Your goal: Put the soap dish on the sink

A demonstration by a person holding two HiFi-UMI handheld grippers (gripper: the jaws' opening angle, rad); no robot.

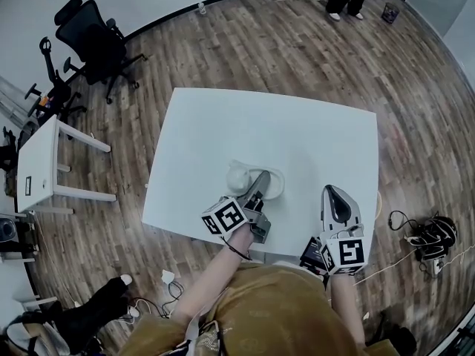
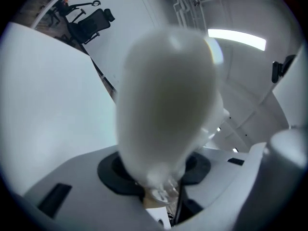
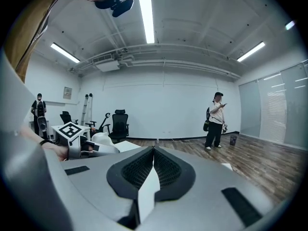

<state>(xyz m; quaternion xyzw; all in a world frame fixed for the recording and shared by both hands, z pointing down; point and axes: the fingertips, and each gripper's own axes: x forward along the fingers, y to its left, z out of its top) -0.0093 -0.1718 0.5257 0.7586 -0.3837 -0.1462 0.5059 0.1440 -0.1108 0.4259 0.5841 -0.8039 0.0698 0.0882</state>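
The soap dish, a smooth white rounded piece, fills the left gripper view, and my left gripper is shut on its near end. In the head view the left gripper holds that white piece low over the near middle of the white table, right at a white oval rim that looks like the small sink. I cannot tell whether the dish touches it. My right gripper hovers at the table's near right edge, shut and empty.
A black office chair and a small white side table stand to the left on the wooden floor. A person stands far across the room. Cables and a dark bundle lie on the floor at the right.
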